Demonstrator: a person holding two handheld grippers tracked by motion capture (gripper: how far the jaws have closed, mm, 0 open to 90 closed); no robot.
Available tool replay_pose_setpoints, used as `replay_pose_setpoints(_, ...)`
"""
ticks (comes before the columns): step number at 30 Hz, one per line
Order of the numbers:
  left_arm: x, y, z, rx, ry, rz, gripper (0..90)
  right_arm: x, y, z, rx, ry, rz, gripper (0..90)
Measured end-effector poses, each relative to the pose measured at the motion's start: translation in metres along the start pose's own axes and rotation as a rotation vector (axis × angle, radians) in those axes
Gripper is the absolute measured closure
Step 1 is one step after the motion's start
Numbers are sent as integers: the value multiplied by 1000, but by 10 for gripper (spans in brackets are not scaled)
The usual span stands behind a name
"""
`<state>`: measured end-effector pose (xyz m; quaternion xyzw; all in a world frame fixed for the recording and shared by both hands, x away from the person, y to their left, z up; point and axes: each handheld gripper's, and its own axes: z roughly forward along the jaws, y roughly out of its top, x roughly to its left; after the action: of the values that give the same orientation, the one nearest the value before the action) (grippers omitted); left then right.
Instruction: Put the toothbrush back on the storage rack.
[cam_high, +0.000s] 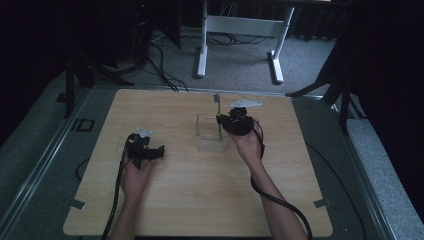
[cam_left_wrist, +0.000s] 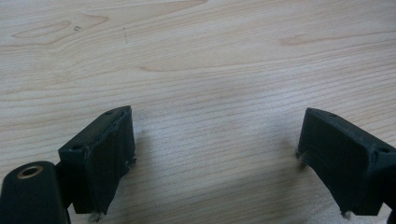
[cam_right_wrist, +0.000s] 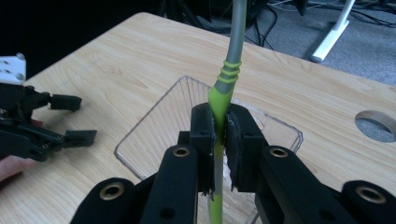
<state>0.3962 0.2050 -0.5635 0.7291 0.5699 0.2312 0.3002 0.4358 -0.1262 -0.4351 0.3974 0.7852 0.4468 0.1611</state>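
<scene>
The light wooden tabletop (cam_high: 200, 200) sits on a grey floor, with a white-legged frame (cam_high: 240, 30) and loose cables beyond its far edge, all seen from the high view. The right claw view adds a round hole (cam_right_wrist: 376, 123) cut through the tabletop near one edge, which the dim high view does not make out.

Near the middle of the tabletop stands a clear plastic container (cam_high: 207, 132), open at the top and roughly square. The right claw view looks down into it and shows its transparent rim (cam_right_wrist: 154, 112) and ribbed walls, detail lost from above.

The person's forearms enter from the bottom. The left claw (cam_high: 159, 151) rests low at the tabletop's left part, well apart from the container. Its own view shows its jaws spread wide with bare wood grain between them, so it is released; the right claw view shows it from the side (cam_right_wrist: 84, 119), again with parted jaws.

The right claw (cam_high: 223, 122) hovers at the container's right edge, clenched on a toothbrush (cam_high: 218, 117). From above the toothbrush stands nearly upright over the container, head upward. In the right claw view the jaws pinch its lime-green handle (cam_right_wrist: 219, 100), the grey neck rising out of frame and the lower end reaching down inside the container.
</scene>
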Motion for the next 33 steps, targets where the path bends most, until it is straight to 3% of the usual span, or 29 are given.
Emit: replay_pose_setpoints(33,0,0,0,-1,0,0,114,3,-16,16,96,14,-33,812)
